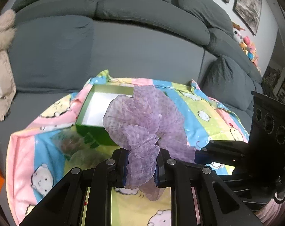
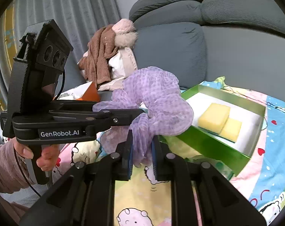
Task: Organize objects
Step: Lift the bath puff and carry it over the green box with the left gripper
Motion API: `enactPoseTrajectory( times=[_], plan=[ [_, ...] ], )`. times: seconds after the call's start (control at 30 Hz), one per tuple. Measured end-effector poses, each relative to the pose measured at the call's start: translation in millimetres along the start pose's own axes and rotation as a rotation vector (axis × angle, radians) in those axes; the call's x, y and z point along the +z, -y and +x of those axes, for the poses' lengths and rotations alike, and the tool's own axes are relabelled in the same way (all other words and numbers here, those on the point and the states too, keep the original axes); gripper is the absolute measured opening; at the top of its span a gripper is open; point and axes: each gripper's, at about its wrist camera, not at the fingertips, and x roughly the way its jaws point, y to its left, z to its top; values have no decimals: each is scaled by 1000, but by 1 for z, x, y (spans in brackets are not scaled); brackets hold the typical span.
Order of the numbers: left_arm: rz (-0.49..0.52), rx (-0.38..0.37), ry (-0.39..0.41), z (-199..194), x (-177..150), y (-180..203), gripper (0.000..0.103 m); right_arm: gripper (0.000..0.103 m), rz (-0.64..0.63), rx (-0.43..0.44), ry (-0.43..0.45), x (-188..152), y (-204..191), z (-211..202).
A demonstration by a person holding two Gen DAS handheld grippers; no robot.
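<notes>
Sofa (image 1: pixel 123 52): a grey corner couch filled the background; a cartoon-print blanket (image 1: pixel 202 101) was spread over its seat and served as the work surface.
Green box (image 2: pixel 213 146): it sat open on the blanket with two yellow sponges (image 2: pixel 219 122) side by side in its white base; about half the base looked free on the near side in the left wrist view.
Purple scarf (image 2: pixel 157 101): sheer and bunched, it hung in the air between the two tools, just in front of and partly over the box's near edge.
Left gripper (image 1: pixel 141 166): its fingers were narrowed tight on one gathered end of the scarf.
Right gripper (image 2: pixel 141 156): likewise clamped on the other gathered end; cloth trailed below the pads.
Step in hand, as a judgement: carrying the scarf to the box; both ends would best travel together, high enough for the trailing cloth to clear the green wall; lowering over the free white area beside the sponges should stop the fabric spilling out.
</notes>
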Motion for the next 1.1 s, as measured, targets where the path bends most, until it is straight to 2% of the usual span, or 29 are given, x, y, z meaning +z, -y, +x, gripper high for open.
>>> enactPoseTrajectory(
  times=[0.53,0.77,1.1],
  plan=[
    [75,-17,14,33,36,42,19,16,56,-75,71,7,41,-31],
    [77,-21,6,48,47,46,19,16,56,-97,78,13,58,-34],
    [55,2,-14,72,60,35,19,16,56,-111,59,24,79,-15]
  ],
)
